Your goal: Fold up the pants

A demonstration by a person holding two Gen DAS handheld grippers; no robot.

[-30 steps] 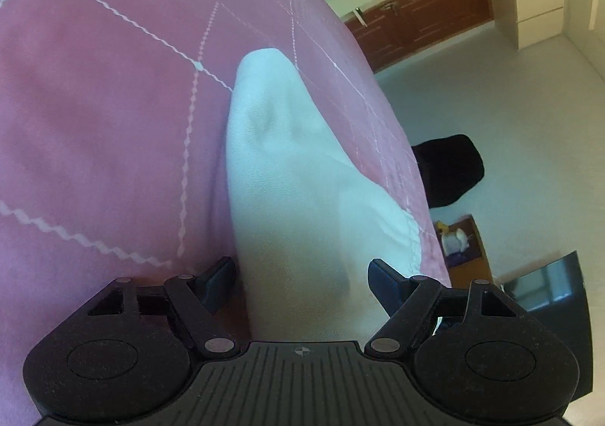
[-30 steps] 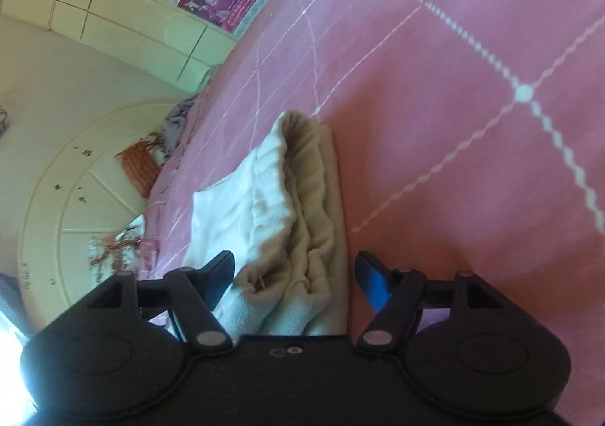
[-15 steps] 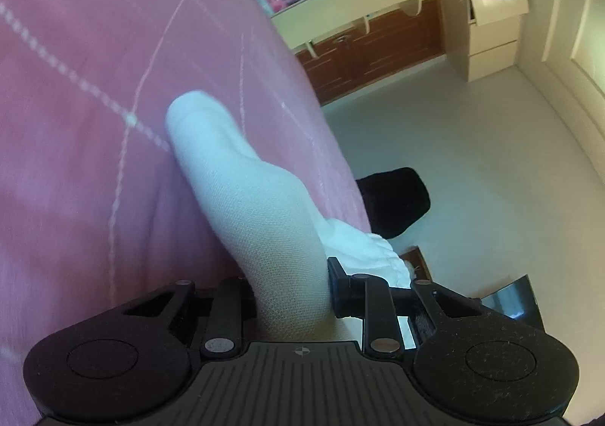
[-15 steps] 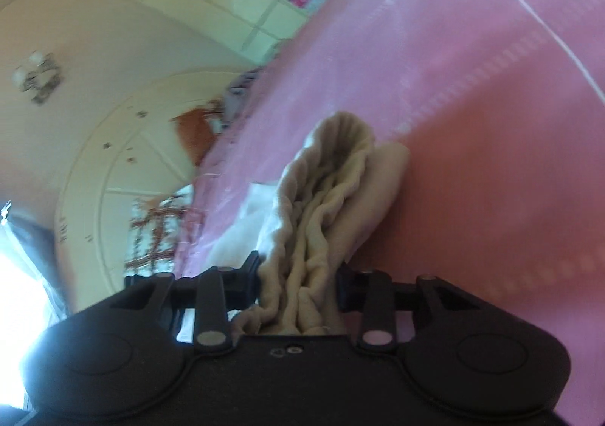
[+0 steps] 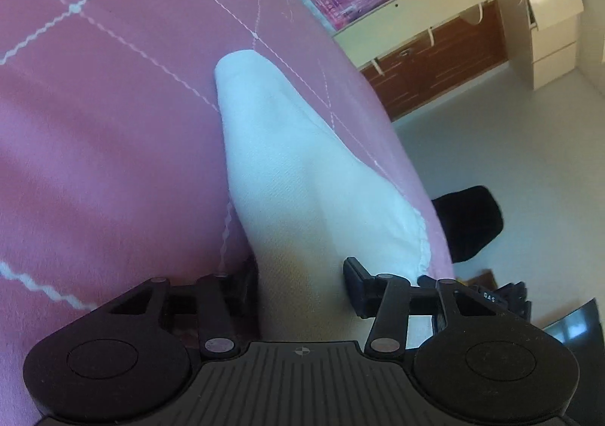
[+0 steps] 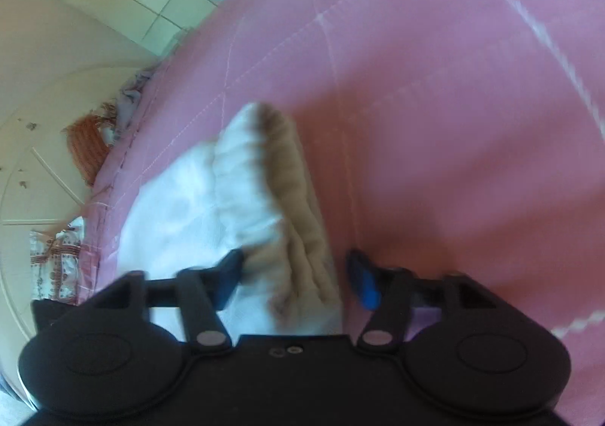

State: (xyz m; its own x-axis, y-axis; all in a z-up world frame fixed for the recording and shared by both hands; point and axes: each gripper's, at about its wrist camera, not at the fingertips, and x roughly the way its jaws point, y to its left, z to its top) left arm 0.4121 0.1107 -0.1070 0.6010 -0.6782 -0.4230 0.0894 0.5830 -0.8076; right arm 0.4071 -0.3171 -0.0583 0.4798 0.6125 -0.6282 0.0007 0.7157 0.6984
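Note:
White pants (image 5: 280,161) lie bunched lengthwise on a pink bedspread (image 5: 113,123) near its right edge. My left gripper (image 5: 300,278) straddles the near end of the fabric. Its jaws are opening, the cloth still fills most of the gap, and the right pad stands just off it. In the right wrist view, which is blurred, the gathered waistband end of the pants (image 6: 242,191) runs between the fingers of my right gripper (image 6: 295,274). These jaws are opening too. The blue-padded right fingertip (image 6: 363,286) is clear of the cloth, and the left one rests against it.
The bed's edge drops to a pale floor with a black stool (image 5: 469,222) and a brown cabinet (image 5: 435,74) under cream cupboards. In the right wrist view an orange woven basket (image 6: 87,146) and patterned cloth (image 6: 56,256) lie beyond the bed's far edge.
Both grippers, open a second ago, closed on the pants and drew them across the bed. Now both have spread apart again and the cloth sits lower on the bedspread.

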